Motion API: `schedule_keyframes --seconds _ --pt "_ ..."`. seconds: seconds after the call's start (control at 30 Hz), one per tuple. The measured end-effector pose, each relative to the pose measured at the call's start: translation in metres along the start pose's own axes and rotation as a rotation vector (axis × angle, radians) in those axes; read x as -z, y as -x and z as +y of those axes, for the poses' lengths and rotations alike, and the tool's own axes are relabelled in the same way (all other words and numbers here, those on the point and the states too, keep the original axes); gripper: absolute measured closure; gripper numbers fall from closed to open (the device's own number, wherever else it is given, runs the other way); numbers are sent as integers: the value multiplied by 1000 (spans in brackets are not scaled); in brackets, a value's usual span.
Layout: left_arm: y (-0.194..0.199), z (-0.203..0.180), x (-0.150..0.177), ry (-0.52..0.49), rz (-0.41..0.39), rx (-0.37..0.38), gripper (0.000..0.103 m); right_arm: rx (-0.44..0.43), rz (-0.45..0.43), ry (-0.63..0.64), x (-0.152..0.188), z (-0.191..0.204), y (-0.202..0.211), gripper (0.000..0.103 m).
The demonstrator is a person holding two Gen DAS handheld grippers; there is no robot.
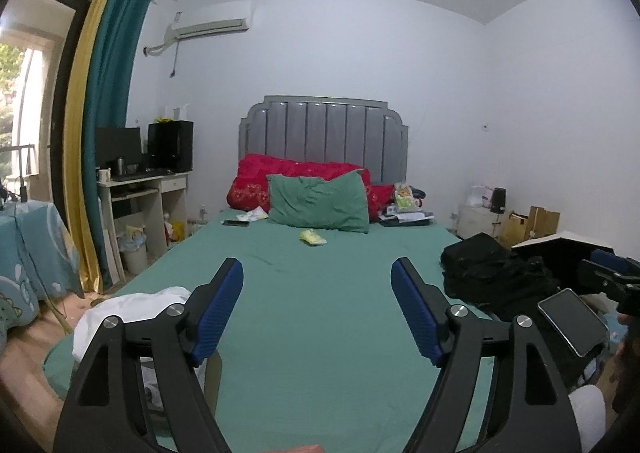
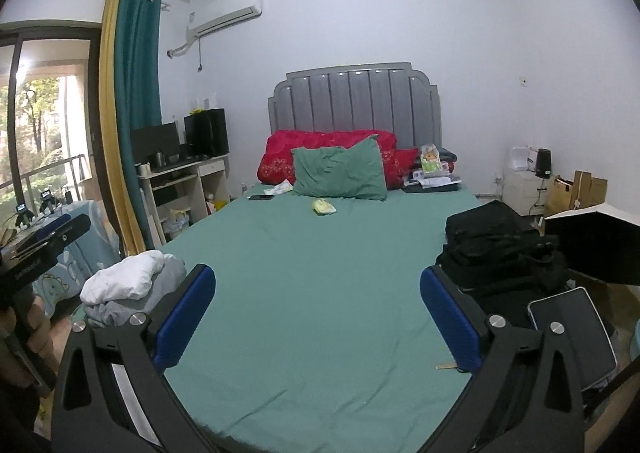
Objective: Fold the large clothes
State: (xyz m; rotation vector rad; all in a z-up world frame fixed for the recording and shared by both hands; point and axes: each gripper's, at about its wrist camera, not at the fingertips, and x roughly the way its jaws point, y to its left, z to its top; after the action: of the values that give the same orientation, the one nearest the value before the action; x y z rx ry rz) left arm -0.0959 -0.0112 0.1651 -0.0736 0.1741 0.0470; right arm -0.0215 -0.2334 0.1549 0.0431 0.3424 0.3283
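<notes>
My left gripper (image 1: 317, 273) gapes empty | my right gripper (image 2: 318, 281) likewise | white-grey clothes pile (image 2: 128, 289) on bed's (image 2: 320, 273) left edge

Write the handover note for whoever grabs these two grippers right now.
Left gripper: open, empty, above the green bed sheet.
Right gripper: open, empty, also over the sheet.
Clothes: a white and grey pile at the bed's near left corner; a black pile at the right edge, beside a tablet.
Done: nothing visibly folded or spread out.
Left: probably pull one garment to the open middle of the bed, flatten and fold it, then repeat.
</notes>
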Motion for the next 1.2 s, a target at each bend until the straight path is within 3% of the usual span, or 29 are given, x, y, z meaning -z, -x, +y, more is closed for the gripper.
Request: schedule_keyframes --seconds 0.57,1.2 --pt "-30 30 27 69 71 -4 24 -20 120 29 22 16 -49 2" --pt "-36 35 28 71 79 0 24 -25 150 28 25 16 -59 2"
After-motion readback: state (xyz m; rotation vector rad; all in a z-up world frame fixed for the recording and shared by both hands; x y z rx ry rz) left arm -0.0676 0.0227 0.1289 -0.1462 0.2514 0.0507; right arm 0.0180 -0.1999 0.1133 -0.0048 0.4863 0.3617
